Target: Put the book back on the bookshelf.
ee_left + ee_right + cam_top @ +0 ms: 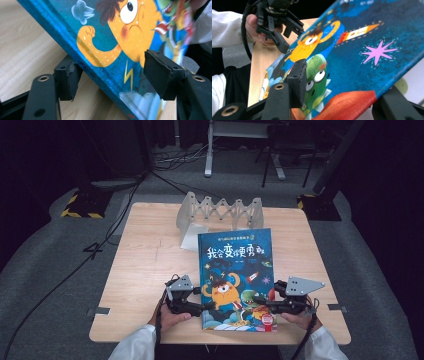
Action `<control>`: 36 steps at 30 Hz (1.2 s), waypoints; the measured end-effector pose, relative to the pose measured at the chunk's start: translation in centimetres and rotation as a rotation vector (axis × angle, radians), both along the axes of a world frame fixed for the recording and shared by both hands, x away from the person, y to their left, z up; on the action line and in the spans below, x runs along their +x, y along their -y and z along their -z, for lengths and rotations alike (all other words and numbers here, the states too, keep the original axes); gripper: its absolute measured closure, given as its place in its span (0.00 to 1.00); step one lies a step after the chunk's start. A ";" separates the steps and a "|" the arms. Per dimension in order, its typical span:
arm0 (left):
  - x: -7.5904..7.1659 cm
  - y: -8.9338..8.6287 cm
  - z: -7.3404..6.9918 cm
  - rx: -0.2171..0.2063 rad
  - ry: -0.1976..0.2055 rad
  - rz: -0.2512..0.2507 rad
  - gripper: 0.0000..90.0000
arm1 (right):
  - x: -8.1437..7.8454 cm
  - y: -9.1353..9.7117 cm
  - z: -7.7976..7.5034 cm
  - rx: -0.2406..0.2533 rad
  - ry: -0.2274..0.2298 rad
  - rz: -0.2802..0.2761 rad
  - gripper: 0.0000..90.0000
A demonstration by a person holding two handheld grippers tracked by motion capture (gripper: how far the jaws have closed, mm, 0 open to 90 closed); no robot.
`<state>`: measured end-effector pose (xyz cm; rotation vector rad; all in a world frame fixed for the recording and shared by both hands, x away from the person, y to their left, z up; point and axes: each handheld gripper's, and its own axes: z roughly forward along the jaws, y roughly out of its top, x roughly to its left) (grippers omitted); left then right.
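Blue picture book (235, 270), one on the tabletop (145, 265): two grippers straddle its edges, left gripper (200, 307) half-open, right gripper (260, 306) clamped; one folding rack (220, 212) behind.

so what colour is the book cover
Mostly dark blue, with an orange cartoon monster and a green one; the book shows best in the high view.

I sit at a light wooden table (145, 270) with round corners. It stands on a grey floor (45, 270). At the far side of my table lies a clear plastic rack (220, 212) with zigzag bars, on its white base. In front of it, close to me, is a blue picture book (235, 270). Its far edge comes near the rack.
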<state>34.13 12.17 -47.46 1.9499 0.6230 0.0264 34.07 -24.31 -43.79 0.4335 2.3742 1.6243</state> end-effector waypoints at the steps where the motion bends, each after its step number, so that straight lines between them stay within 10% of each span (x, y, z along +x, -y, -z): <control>1: -0.2 -0.1 -0.2 0.006 0.026 -0.006 0.39 | 0.0 0.0 0.0 0.003 -0.003 -0.001 0.59; 12: -0.6 -0.7 -1.1 -0.073 0.091 -0.003 0.51 | -1.5 -0.1 0.1 0.015 0.006 -0.115 0.77; 28: 2.5 1.2 -2.4 -0.005 0.044 -0.015 0.35 | -1.9 -0.1 -0.3 0.016 0.025 -0.119 0.76; 36: 1.9 0.5 -3.4 -0.117 0.100 -0.003 0.51 | -1.0 1.2 0.2 0.018 0.007 -0.063 0.77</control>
